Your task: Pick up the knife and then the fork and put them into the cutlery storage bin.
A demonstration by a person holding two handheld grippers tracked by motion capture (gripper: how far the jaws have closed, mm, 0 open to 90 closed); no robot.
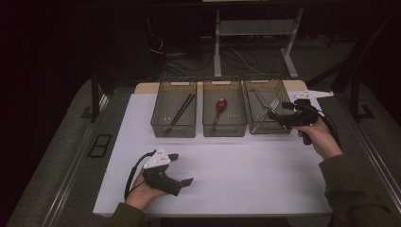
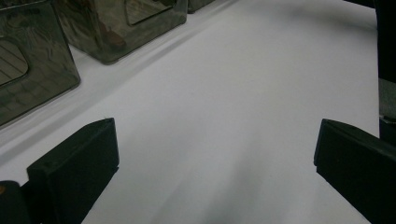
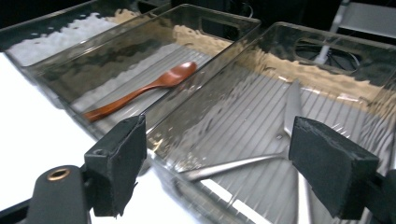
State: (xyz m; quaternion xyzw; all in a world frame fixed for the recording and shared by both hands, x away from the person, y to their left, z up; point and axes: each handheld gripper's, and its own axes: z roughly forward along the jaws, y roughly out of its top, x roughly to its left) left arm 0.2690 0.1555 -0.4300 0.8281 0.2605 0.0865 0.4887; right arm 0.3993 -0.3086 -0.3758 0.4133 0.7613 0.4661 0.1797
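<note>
Seen from above: a white worktop point(image 1: 227, 170) in a dim room, three clear bins in a row along its far side. Left bin point(image 1: 173, 109) with dark chopsticks point(image 1: 182, 111). Middle bin point(image 1: 224, 108) with a brown wooden spoon point(image 1: 220, 108). Right bin point(image 1: 267, 106) with metal cutlery, a fork point(image 1: 273, 103) among the pieces.

Right tool point(image 1: 276, 117) held at the near right corner of the right bin, jaws spread wide and holding nothing, aimed into the bin. Through the right gripper view: right tool point(image 3: 217, 161) hovering just above the near rim, a knife point(image 3: 293, 105) and a long metal handle point(image 3: 233, 165) lying flat on the ribbed bin floor between and beyond the jaws. Spoon point(image 3: 140, 91) visible next door, past the shared walls.

Left tool point(image 1: 182, 170) resting low near the front left of the worktop, well apart from the bins, jaws also spread and empty. Left gripper view: left tool point(image 2: 215, 154) over bare white surface, bin walls off at the upper left.

Likely step: reaching into the right bin for a piece of cutlery.

Risks, judged from this position: thin metal lying flat on ribs, so jaws liable to slide over it or skid it away instead of gripping. Crossed pieces likely to lift together or snag. Jaw close to the rim, so a low approach could knock or shove the light bin, perhaps into its neighbour. Smooth metal apt to slip or swing if pinched off-centre.
</note>
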